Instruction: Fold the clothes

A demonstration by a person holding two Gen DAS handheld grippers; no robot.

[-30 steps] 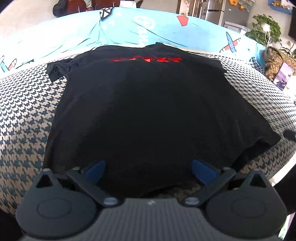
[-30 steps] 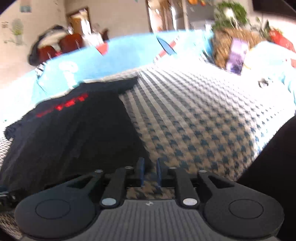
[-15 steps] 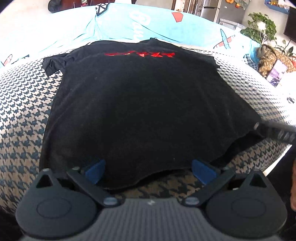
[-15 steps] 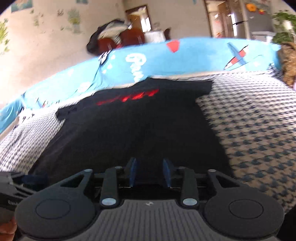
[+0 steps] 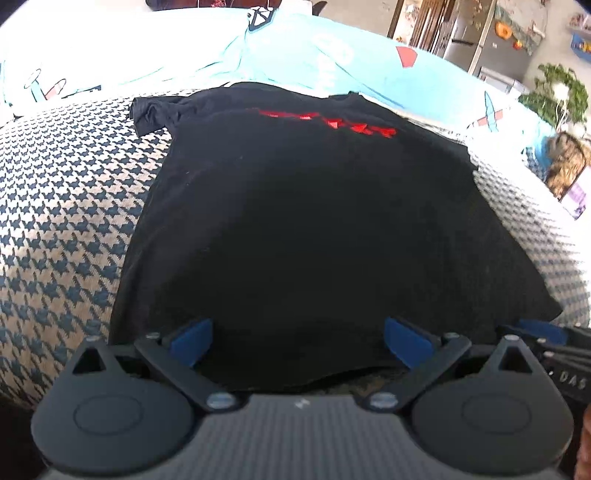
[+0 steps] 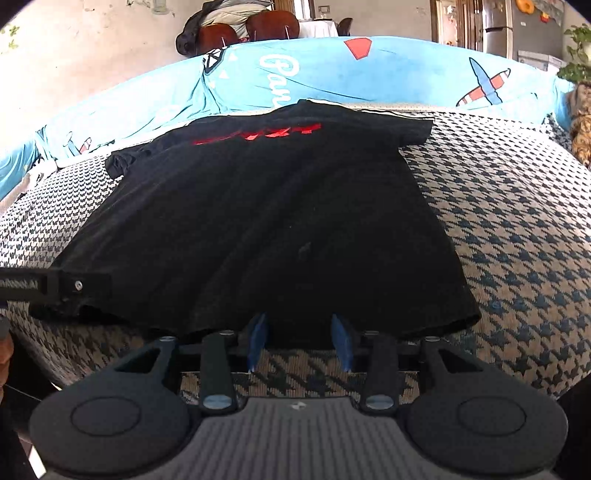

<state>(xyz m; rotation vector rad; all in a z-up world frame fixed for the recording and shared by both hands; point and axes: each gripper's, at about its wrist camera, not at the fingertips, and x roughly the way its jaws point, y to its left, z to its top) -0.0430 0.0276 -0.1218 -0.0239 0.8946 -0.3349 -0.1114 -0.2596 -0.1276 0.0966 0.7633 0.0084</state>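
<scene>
A black T-shirt [image 5: 314,221] with a red print near the collar lies flat on a houndstooth sofa seat [image 5: 66,206], hem toward me. It also shows in the right wrist view [image 6: 266,229]. My left gripper [image 5: 299,338] is wide open over the hem, near its left part, holding nothing. My right gripper [image 6: 300,341] is partly open at the hem's right part, with the hem edge just ahead of its blue fingertips [image 6: 341,338]. The right gripper also shows at the right edge of the left wrist view [image 5: 543,332].
A light blue printed cover [image 6: 332,74] drapes the sofa back behind the shirt. A potted plant [image 5: 561,96] and a basket [image 5: 565,166] stand at the right. Chairs with clothes [image 6: 236,29] stand behind the sofa.
My right gripper swung left from the bare seat to the shirt's hem and opened from nearly shut to partly open. The left gripper stayed open and shifted slightly at the hem.
</scene>
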